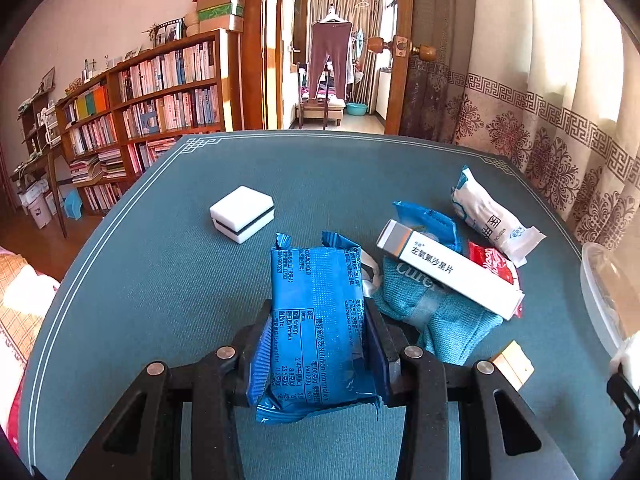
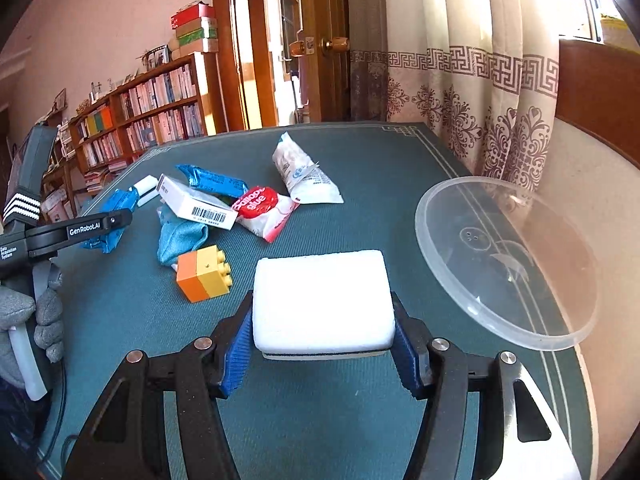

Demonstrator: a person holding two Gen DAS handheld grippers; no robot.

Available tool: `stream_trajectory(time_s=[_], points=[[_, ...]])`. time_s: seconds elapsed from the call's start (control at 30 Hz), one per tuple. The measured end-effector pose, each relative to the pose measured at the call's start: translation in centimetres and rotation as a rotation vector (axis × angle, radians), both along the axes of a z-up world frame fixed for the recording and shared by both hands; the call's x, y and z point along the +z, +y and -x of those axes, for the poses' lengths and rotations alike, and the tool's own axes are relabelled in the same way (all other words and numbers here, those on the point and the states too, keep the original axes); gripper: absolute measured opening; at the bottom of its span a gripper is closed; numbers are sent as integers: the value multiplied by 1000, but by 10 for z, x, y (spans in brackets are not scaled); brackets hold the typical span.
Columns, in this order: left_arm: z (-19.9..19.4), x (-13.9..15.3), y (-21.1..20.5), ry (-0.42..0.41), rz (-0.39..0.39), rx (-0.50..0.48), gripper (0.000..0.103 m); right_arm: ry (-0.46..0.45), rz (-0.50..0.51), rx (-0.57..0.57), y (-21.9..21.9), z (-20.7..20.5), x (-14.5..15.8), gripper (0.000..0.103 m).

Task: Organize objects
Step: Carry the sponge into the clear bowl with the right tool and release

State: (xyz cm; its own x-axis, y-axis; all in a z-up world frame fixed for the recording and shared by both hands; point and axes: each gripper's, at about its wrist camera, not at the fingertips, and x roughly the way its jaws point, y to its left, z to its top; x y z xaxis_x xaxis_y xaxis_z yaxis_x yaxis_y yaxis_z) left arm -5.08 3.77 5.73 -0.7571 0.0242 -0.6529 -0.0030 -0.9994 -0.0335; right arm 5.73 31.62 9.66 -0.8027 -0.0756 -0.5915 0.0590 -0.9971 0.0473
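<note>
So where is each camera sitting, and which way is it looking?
Left wrist: on the left claw, looking along it over the table at the blue packet it grips; only that claw shows.
Right wrist: on the right claw, gripping a white block; the left claw and a gloved hand show.
Both see the medicine box and bookshelf.
</note>
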Motion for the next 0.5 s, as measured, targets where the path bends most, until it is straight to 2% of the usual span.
stream_trajectory(time_s=[0.17,0.5], points=[[-10,12,20,17,2,-56,43,45,-11,-109,38,-5,17,61],[-21,23,80,15,-2,-204,43,43,-38,-289,118,1,23,61]])
